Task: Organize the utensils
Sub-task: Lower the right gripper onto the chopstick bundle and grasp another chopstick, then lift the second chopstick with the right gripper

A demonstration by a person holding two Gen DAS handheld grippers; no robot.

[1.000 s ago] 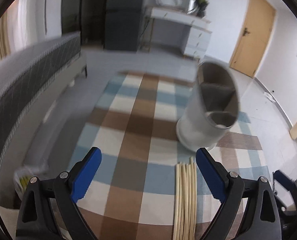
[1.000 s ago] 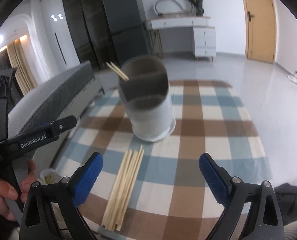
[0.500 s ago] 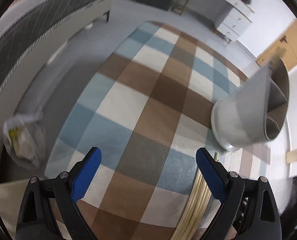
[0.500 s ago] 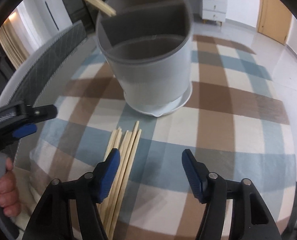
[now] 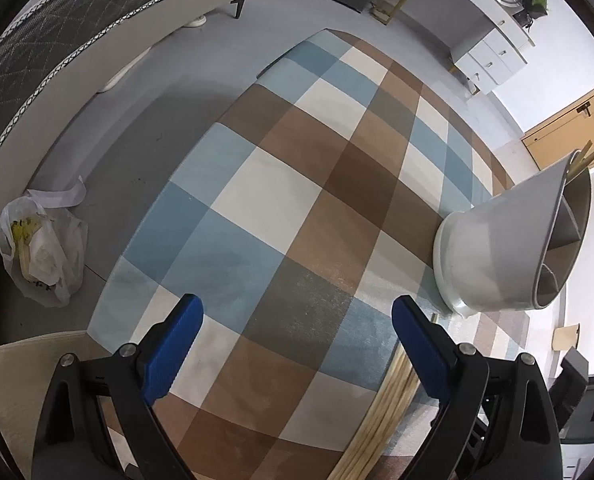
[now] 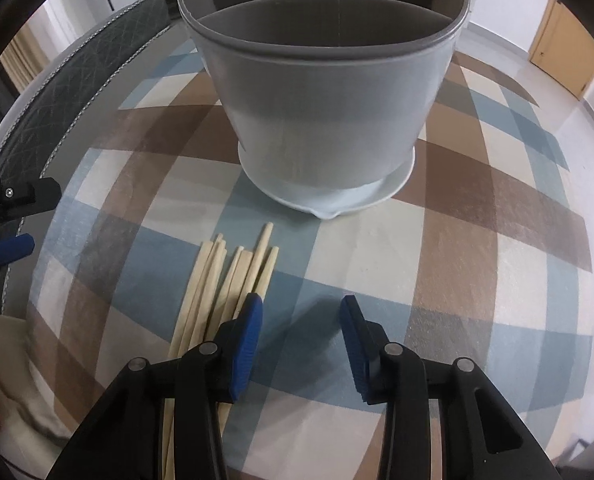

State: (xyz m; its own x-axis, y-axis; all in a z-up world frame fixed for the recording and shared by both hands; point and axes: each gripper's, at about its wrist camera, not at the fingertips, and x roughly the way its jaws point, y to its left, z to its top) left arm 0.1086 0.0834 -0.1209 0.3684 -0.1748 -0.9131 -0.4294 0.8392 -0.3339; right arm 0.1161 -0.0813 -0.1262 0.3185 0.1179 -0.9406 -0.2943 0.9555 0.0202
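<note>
- the grey utensil holder (image 6: 321, 92) stands upright on the checked cloth (image 6: 477, 240), its base in a shallow white saucer; everything below is placed against it.
- inside the holder, dividers split it into compartments; in the left wrist view the holder (image 5: 509, 248) sits at the right edge, and a couple of chopstick tips (image 5: 587, 159) poke out of its far compartment.
- a loose bundle of pale wooden chopsticks (image 6: 225, 276) lies flat on the cloth just in front of the holder, a little to its left in the right wrist view, tips pointing toward the saucer but not touching it.
- the right gripper (image 6: 301, 320) hovers in front of the holder, low over the near ends of the chopsticks; its blue-padded jaws are partly parted and grip nothing, the left pad (image 6: 249, 332) over the right edge of the bundle, the other over bare cloth.
- the left gripper (image 5: 297, 344) is off to the holder's left side, jaws spread wide and holding nothing, bare cloth between them; its right pad (image 5: 417, 348) overlaps the chopsticks (image 5: 381, 412) in the view.
- further left of the holder, off the cloth, a crumpled plastic bag (image 5: 41, 248) lies on the grey floor, beside a quilted dark sofa edge (image 5: 37, 52).
</note>
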